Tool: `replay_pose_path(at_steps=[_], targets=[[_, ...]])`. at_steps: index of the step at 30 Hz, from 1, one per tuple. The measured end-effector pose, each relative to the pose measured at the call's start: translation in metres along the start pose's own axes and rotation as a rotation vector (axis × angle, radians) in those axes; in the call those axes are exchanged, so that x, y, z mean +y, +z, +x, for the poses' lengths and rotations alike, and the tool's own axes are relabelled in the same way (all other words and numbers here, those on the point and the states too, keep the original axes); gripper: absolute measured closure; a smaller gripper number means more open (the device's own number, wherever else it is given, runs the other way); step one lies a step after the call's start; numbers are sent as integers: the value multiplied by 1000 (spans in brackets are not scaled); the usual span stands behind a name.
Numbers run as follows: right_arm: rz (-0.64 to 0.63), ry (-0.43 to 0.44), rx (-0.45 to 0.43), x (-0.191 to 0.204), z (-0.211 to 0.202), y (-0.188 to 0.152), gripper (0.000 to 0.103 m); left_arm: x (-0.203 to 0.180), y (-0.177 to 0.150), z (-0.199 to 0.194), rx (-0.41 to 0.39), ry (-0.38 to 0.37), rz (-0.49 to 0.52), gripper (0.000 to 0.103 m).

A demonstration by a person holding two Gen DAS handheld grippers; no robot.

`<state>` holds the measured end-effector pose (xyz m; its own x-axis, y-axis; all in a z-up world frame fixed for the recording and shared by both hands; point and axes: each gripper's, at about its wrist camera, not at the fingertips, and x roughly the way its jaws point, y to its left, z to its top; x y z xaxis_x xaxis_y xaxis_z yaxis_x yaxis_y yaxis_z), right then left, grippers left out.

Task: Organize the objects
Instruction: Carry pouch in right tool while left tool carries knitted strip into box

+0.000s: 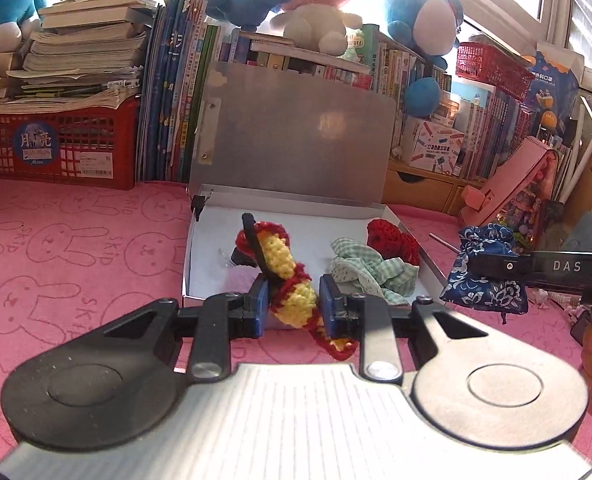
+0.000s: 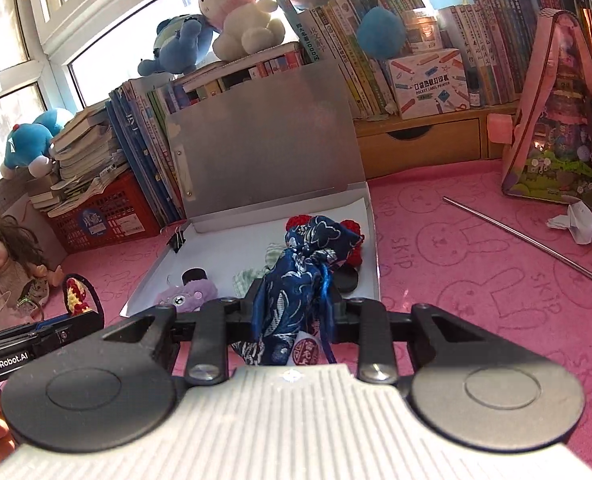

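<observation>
— What do we hold?
— Two things: our left gripper (image 1: 293,306) has its jaws clamped on one yellow-and-red crochet piece (image 1: 291,280), our right gripper (image 2: 296,312) on one blue pouch (image 2: 296,276), both above the open box (image 1: 207,232).
— Writing?
— "SKIP" on the pink bench (image 1: 75,248); "DAS", "GenRobot.AI" on the grippers.

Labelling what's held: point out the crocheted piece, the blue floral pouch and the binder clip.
crocheted piece (image 1: 296,300): left wrist view, yellow middle.
blue floral pouch (image 2: 291,280): right wrist view, cloth body.
binder clip (image 2: 177,240): right wrist view, black body.
</observation>
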<state>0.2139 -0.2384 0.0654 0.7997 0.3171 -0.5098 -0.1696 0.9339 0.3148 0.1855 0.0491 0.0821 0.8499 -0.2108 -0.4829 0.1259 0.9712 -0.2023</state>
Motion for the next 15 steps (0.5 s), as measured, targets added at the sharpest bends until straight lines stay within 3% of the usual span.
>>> replay_pose_path(at_steps=[9,15], targets=[[26,-18,24,-6,34,17,70,8,23,54,15,65,-2,72],[23,-43,42,-4,62,23,71,15,19,87,43,102,2,72]])
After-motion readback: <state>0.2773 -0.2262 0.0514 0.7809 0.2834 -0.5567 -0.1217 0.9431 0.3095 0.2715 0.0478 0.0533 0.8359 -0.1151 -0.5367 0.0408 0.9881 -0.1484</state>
